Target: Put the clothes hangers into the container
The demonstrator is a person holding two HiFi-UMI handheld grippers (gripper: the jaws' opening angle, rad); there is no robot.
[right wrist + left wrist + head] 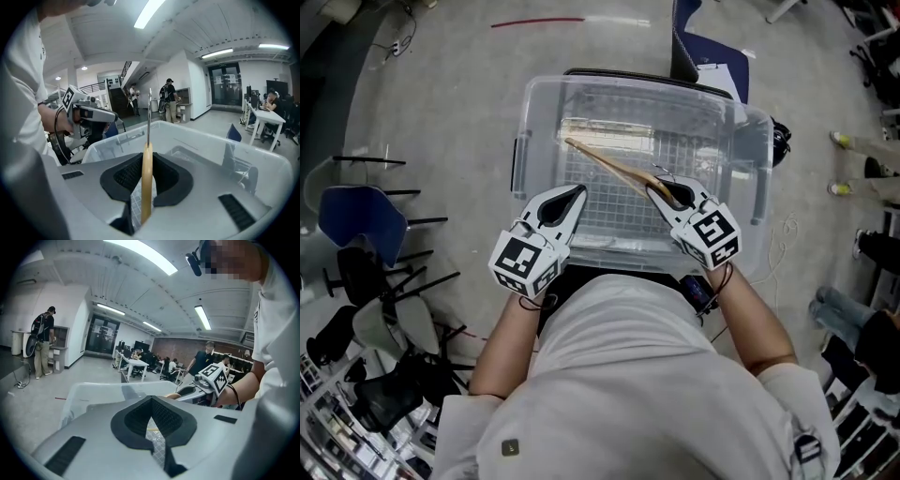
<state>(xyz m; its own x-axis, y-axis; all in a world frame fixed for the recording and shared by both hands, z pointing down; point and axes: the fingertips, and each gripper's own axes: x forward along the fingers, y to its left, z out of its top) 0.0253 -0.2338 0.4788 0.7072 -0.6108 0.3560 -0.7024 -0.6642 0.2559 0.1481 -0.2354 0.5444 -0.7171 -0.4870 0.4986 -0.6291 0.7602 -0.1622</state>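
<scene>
– Concrete floor (441, 94) all round, with the clear container (525, 141) in front of the person. What might go wrong?
– The wooden hanger (609, 164) is long and pinched at one spot only. It could swivel, catch the rim, or drop outside if let go early.
– Where is it?
– Clamped edge-on in the right gripper (667, 192), above the container, one arm slanting to the far left. The left gripper (572, 199) is closed and empty
</scene>
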